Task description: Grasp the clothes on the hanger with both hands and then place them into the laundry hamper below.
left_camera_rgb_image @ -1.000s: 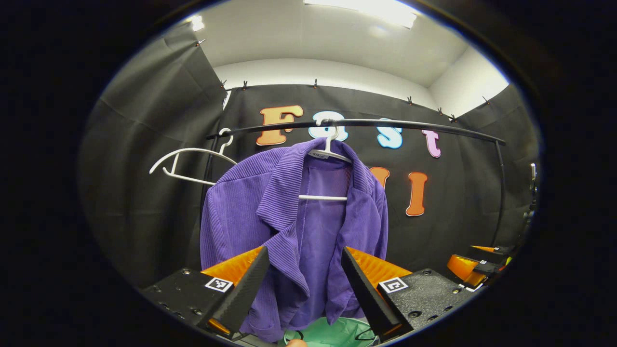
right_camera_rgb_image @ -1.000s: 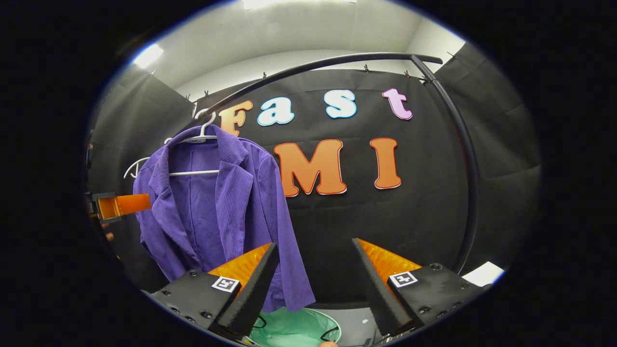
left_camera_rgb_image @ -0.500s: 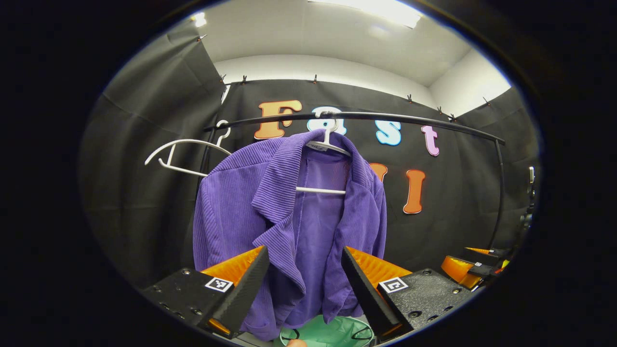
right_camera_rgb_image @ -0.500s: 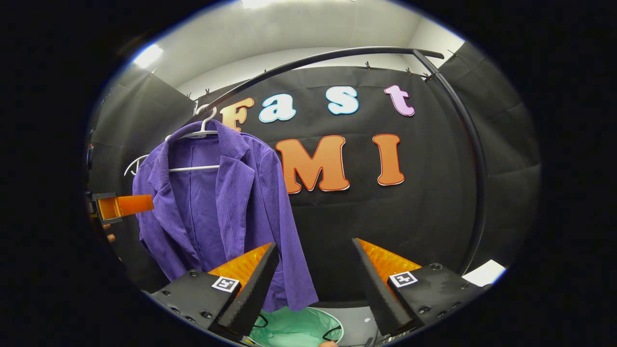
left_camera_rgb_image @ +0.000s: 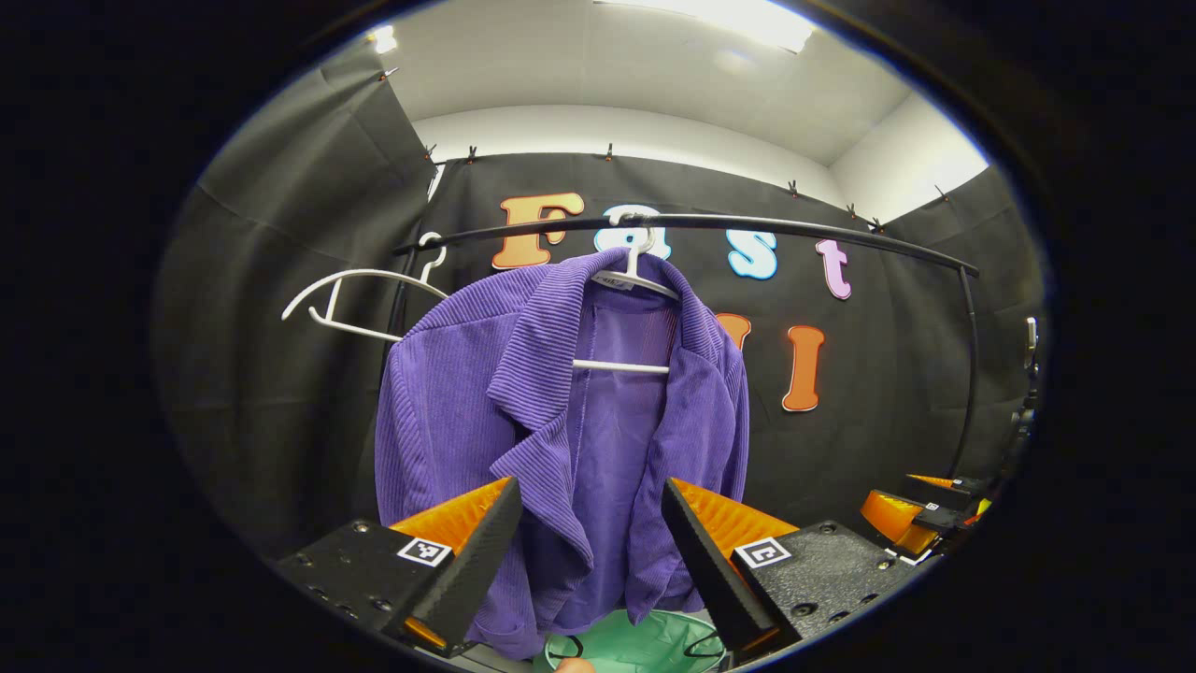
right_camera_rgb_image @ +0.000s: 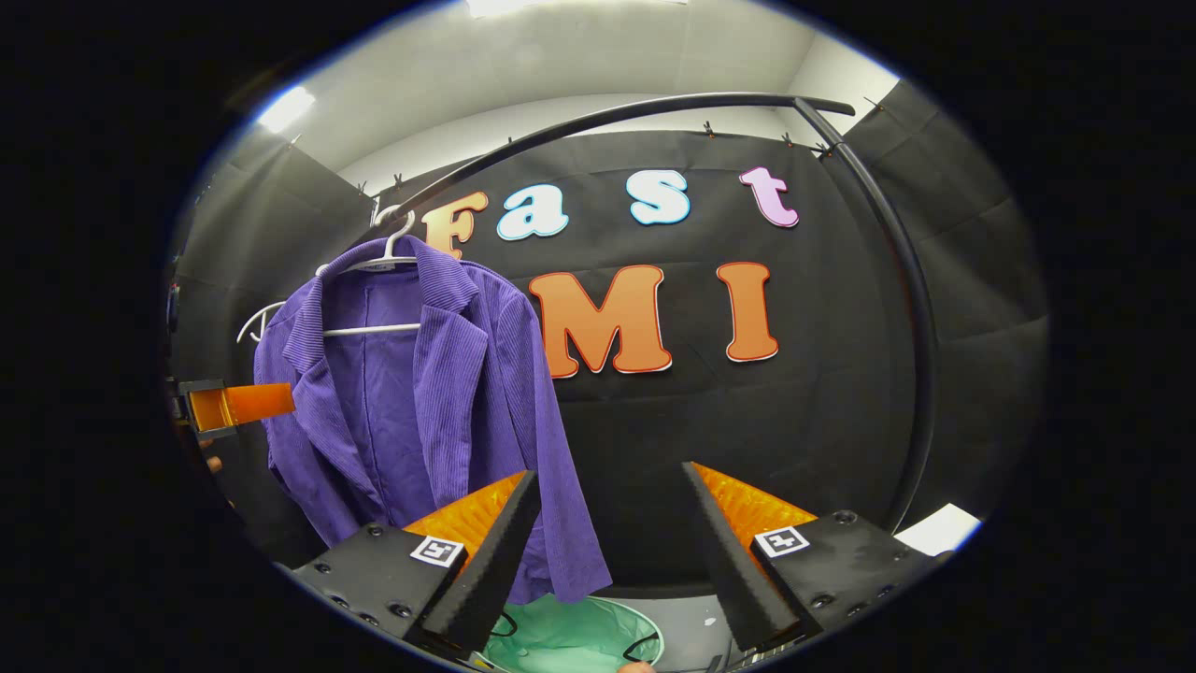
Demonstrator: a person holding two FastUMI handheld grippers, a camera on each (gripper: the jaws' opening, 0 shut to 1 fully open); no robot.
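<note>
While both my grippers are gaping empty, the jacket [left_camera_rgb_image: 561,421] is hanging lengthwise straight ahead of my left gripper [left_camera_rgb_image: 589,523], leftward of my right gripper [right_camera_rgb_image: 607,523].

A staged recording booth is shown rather than a lived-in home. Black cloth [right_camera_rgb_image: 794,402] is clipped up as walls beneath a plain white ceiling [left_camera_rgb_image: 645,75] lit by a strip light [left_camera_rgb_image: 738,17]. A laundry corner has been set up inside: a black clothes rail [left_camera_rgb_image: 794,238], a purple jacket [left_camera_rgb_image: 523,402] on a white hanger [left_camera_rgb_image: 635,280], and what may be a green hamper [right_camera_rgb_image: 570,636] below.
</note>
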